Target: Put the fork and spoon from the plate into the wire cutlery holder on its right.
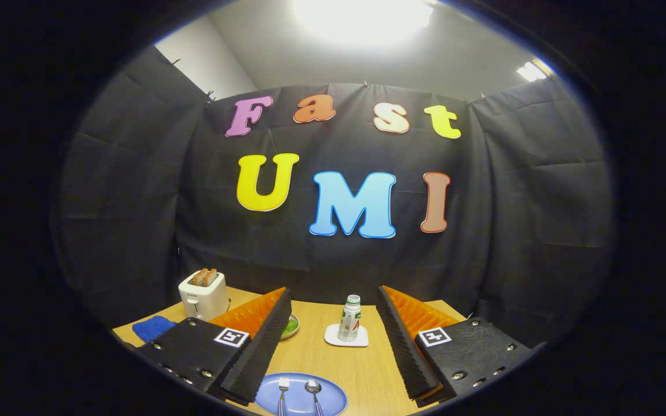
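Observation:
A blue plate (pixel 329 392) lies on the wooden table, low between my two fingers, nearer the left one. On it a fork (pixel 282 388) and a spoon (pixel 313 389) lie side by side, heads pointing away from me, fork on the left. My gripper (pixel 333 306) is open, its fingers spread wide and raised above the table with nothing between them. The plate sits beneath and short of the fingertips (pixel 280 306). The wire cutlery holder is hidden from this view.
A small bottle (pixel 350 318) stands on a white coaster (pixel 346 336) ahead, between the fingers. A white toaster (pixel 203 294) with bread stands at the back left, a blue cloth (pixel 152 328) beside it. A green dish (pixel 290 327) peeks out behind the left finger.

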